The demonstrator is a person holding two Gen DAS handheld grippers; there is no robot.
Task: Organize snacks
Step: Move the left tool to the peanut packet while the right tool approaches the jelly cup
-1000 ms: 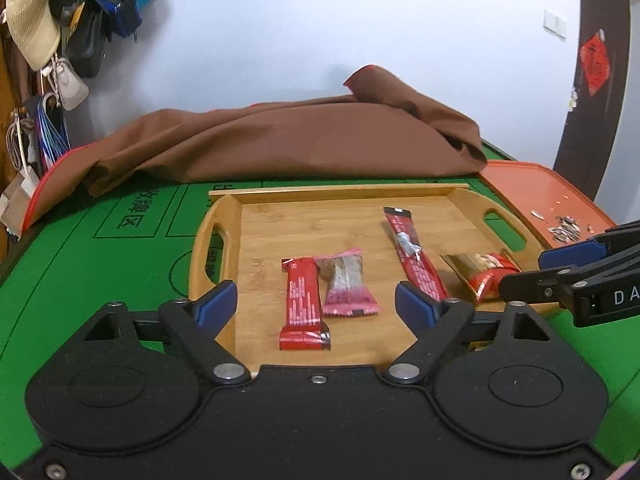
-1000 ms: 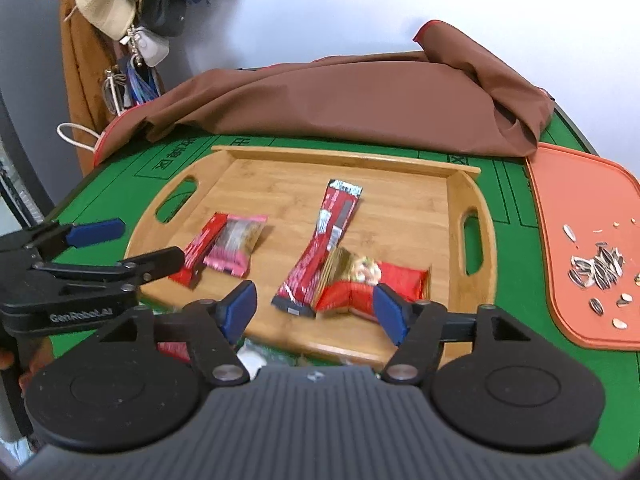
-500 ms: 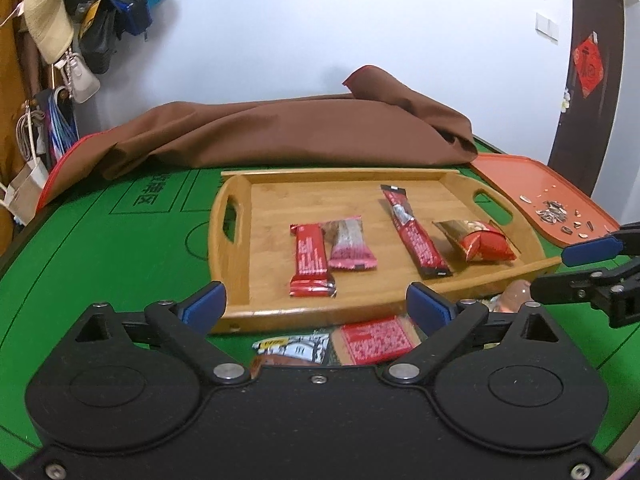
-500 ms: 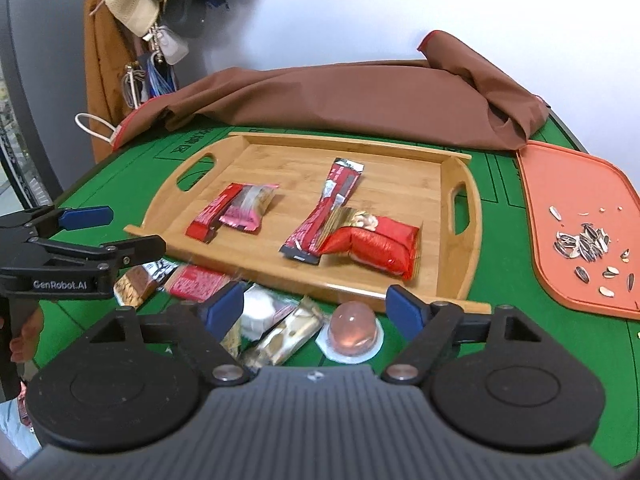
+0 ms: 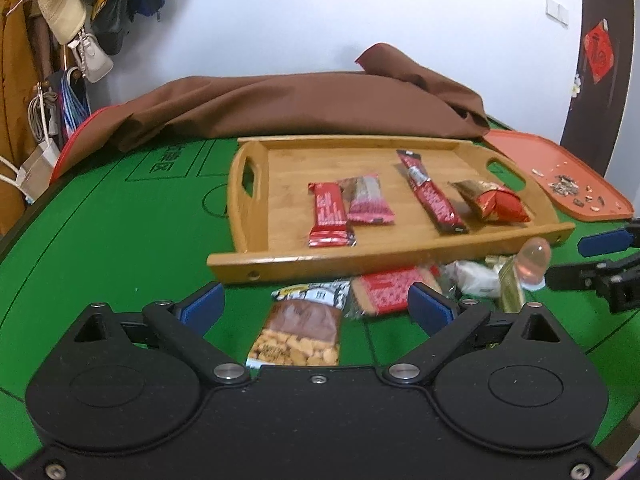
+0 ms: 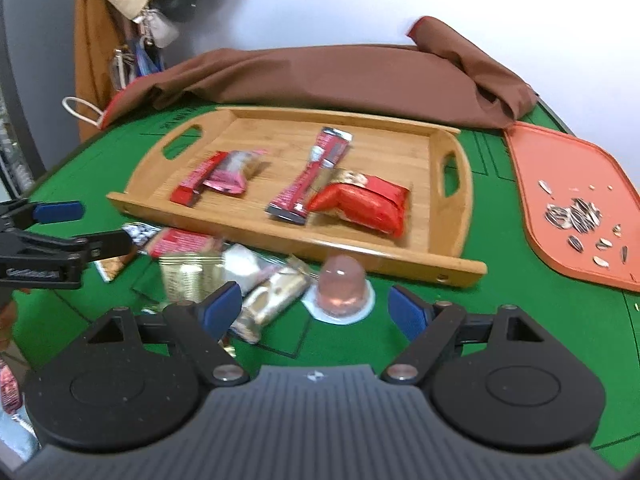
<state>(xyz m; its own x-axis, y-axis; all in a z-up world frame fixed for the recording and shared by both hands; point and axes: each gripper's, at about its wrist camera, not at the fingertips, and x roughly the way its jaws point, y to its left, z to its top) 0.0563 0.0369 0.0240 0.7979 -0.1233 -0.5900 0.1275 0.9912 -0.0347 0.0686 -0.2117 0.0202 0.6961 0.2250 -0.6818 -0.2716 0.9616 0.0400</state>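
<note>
A bamboo tray on the green table holds a red bar, a pink wafer pack, a long red stick pack and a red-gold pouch. Loose snacks lie in front of it: a cracker pack, a red pack, a white candy, a gold bar and a pink jelly cup. My left gripper is open above the cracker pack. My right gripper is open just before the jelly cup.
A brown cloth lies heaped behind the tray. An orange tray with sunflower seeds stands at the right. Bags and a hat hang on the left wall. The table's front edge curves close below both grippers.
Both grippers have drawn back from the tray toward the table's front edge. The loose snacks in front of the tray have come into view. Both stay open.
</note>
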